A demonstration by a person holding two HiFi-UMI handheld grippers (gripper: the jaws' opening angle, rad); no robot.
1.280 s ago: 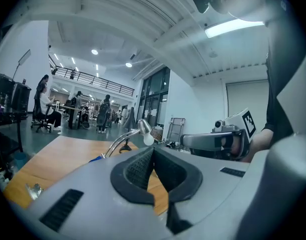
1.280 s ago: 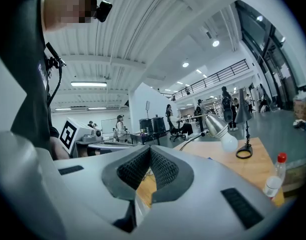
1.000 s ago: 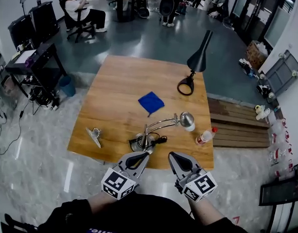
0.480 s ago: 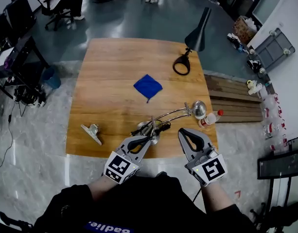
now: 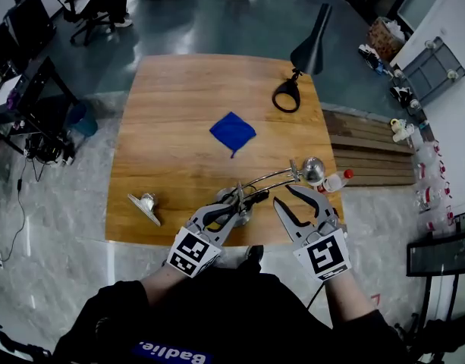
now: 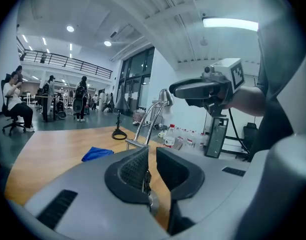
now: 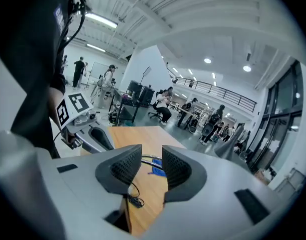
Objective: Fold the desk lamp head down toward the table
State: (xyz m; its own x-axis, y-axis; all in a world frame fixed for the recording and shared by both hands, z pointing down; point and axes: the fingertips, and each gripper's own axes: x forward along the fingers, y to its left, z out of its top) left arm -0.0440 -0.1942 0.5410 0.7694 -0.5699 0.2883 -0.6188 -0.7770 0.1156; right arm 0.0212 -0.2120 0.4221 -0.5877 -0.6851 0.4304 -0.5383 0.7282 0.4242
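A silver desk lamp stands near the table's front edge, its base (image 5: 230, 202) at the left and its twin arm (image 5: 266, 179) reaching right to the head (image 5: 314, 170). My left gripper (image 5: 230, 209) sits low at the base; its jaws have just been opening and show a narrow gap (image 6: 152, 154), with the lamp's arm (image 6: 150, 121) straight ahead and nothing gripped. My right gripper (image 5: 284, 194) hovers just under the arm; its jaws have just been opening, stand wide (image 7: 152, 151) and are empty, with the arm beyond them.
A blue cloth (image 5: 232, 133) lies mid-table. A black lamp (image 5: 309, 51) stands at the far right corner. A bottle (image 5: 337, 180) lies by the right edge, and a small silver object (image 5: 145, 205) at the front left. Wooden pallets (image 5: 369, 161) lie to the right.
Both grippers moved forward from the table's front edge to the silver lamp. The left one sank to the base. The right one rolled and its jaws spread wide.
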